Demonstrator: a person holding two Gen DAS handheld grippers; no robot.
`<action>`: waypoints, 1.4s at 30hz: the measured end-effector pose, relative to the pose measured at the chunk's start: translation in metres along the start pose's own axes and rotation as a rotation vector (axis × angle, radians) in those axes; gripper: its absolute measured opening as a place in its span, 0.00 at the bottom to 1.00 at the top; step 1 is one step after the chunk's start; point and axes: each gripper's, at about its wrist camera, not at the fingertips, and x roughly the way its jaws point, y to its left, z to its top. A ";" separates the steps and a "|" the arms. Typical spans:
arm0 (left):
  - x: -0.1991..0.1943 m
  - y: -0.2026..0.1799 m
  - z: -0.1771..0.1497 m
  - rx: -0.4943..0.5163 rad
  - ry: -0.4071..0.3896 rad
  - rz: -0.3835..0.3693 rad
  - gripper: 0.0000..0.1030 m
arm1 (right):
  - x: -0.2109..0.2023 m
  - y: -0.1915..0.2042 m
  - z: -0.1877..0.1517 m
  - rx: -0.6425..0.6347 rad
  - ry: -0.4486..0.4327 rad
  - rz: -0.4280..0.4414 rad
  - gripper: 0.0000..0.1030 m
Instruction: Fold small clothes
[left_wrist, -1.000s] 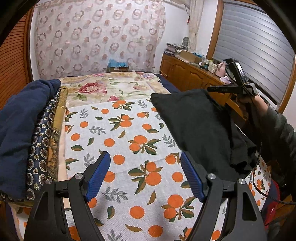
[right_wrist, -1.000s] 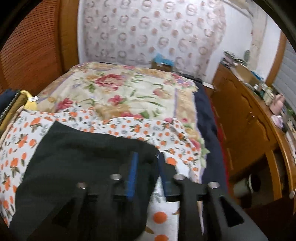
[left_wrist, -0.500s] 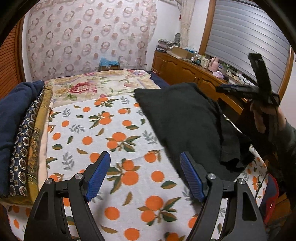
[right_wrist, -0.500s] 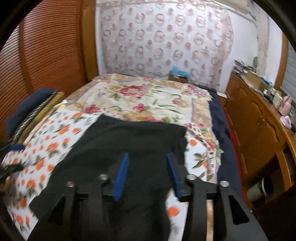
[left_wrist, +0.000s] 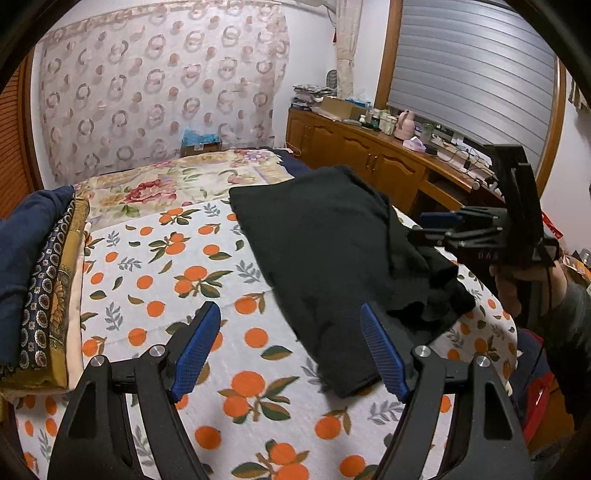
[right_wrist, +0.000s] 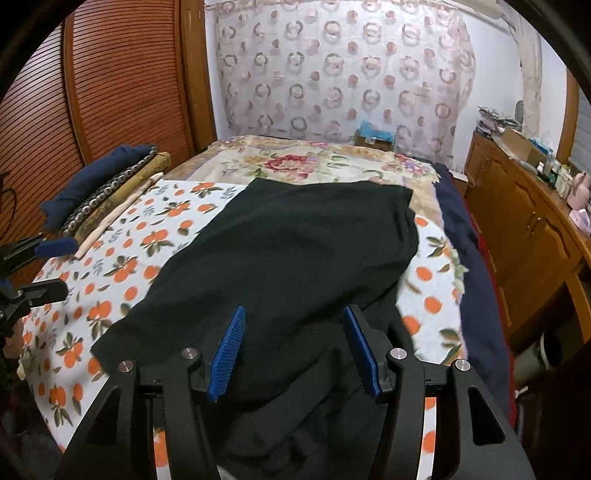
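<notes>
- Since a second ago, the right gripper (right_wrist: 291, 347) has let go of the black garment (right_wrist: 288, 254) and pulled back; its jaws stand half-wide, empty, above the cloth's near rumpled end.
- Left wrist view: the left gripper (left_wrist: 291, 347) hangs wide and empty over the orange-print sheet (left_wrist: 155, 258); the garment (left_wrist: 332, 251) lies along the bed's right edge, folded clothes (left_wrist: 33, 269) stacked at the left edge.

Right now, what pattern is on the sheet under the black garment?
Oranges with green leaves on white sheet, clearest in the left wrist view; the black garment lies on it.
</notes>
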 end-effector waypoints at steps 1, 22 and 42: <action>-0.001 -0.001 -0.001 -0.003 -0.001 -0.003 0.76 | -0.002 0.002 -0.002 0.000 -0.002 0.002 0.56; -0.025 -0.010 -0.006 -0.025 -0.042 0.006 0.81 | 0.010 0.029 -0.021 -0.065 0.063 -0.040 0.54; 0.018 -0.015 -0.019 -0.066 0.058 -0.032 0.81 | -0.063 -0.037 -0.067 0.122 -0.016 -0.227 0.21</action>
